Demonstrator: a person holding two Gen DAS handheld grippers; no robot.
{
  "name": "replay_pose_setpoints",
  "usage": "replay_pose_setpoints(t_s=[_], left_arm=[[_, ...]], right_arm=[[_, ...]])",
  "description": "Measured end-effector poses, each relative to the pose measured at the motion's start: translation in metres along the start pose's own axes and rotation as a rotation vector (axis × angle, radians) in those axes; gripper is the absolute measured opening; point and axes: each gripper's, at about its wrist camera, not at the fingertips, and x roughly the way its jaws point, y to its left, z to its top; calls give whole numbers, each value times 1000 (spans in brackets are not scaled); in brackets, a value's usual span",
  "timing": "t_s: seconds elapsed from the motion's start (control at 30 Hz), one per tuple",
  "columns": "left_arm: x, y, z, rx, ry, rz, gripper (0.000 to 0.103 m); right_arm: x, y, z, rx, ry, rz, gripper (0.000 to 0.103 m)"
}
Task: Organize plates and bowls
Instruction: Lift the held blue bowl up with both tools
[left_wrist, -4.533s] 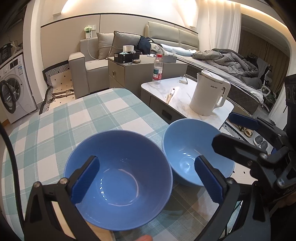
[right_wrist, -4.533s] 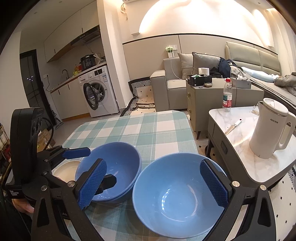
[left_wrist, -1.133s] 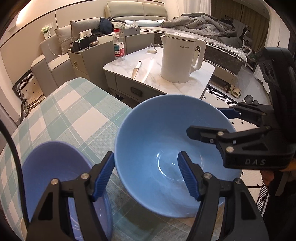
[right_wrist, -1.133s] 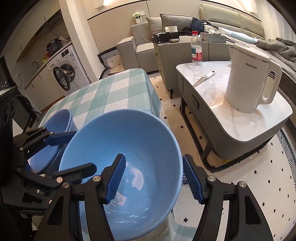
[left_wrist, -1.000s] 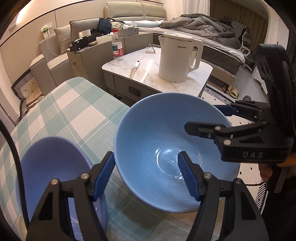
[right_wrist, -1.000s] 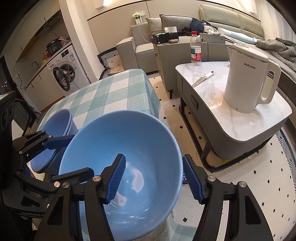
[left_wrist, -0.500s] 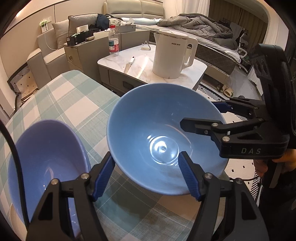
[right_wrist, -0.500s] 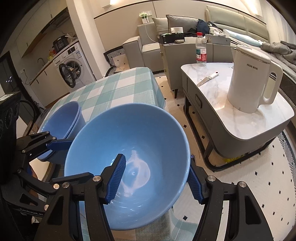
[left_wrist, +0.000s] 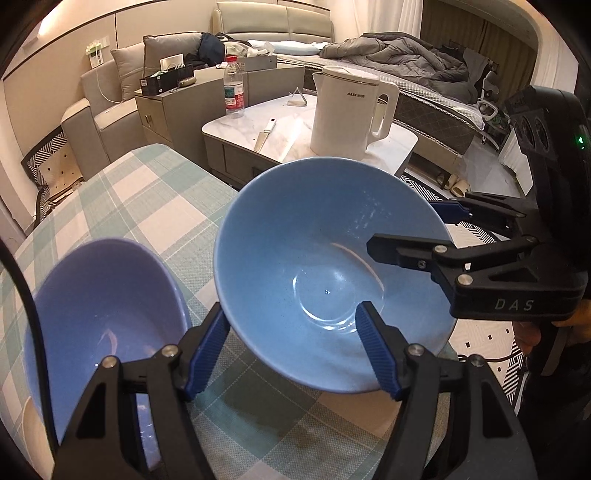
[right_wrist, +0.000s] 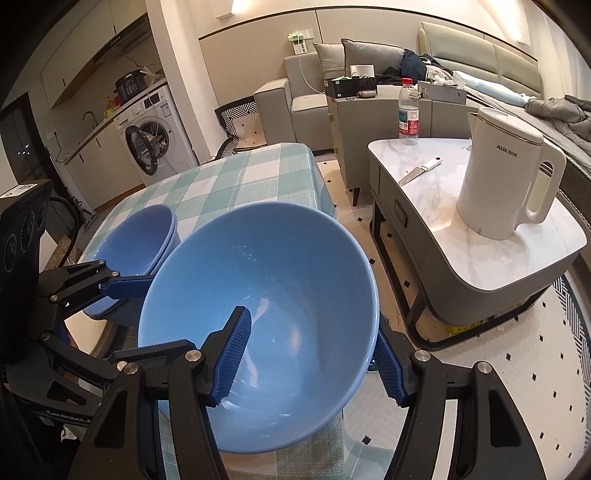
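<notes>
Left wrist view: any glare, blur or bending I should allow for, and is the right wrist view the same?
Left wrist view: sharp, glare rings in the light blue bowl, dark corners, fisheye curve. Right wrist view: sharp, faint sheen in the same bowl, checked tablecloth bowed, bright wall lamp overhead.

Left gripper and right gripper — fingers part-spread, angled downward.

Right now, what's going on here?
A person holds the glossy light blue bowl with both tools. The left gripper and right gripper each have jaws astride its rim, one pad inside, one outside. It looks raised near the edge of the green-checked tablecloth. A darker blue bowl sits beside it.
</notes>
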Motion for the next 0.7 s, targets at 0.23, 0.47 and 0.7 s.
replay_pose_setpoints(t_s=[0.23, 0.47, 0.7], left_arm=[[-8, 8, 4, -20, -31, 18, 70], [-18, 19, 8, -42, -62, 38, 70], [-25, 25, 11, -39, -95, 62, 70]], right_arm=[[-4, 8, 5, -4, -25, 6, 66], [-7, 19, 10, -10, -41, 13, 66], [-13, 27, 14, 5, -69, 11, 66]])
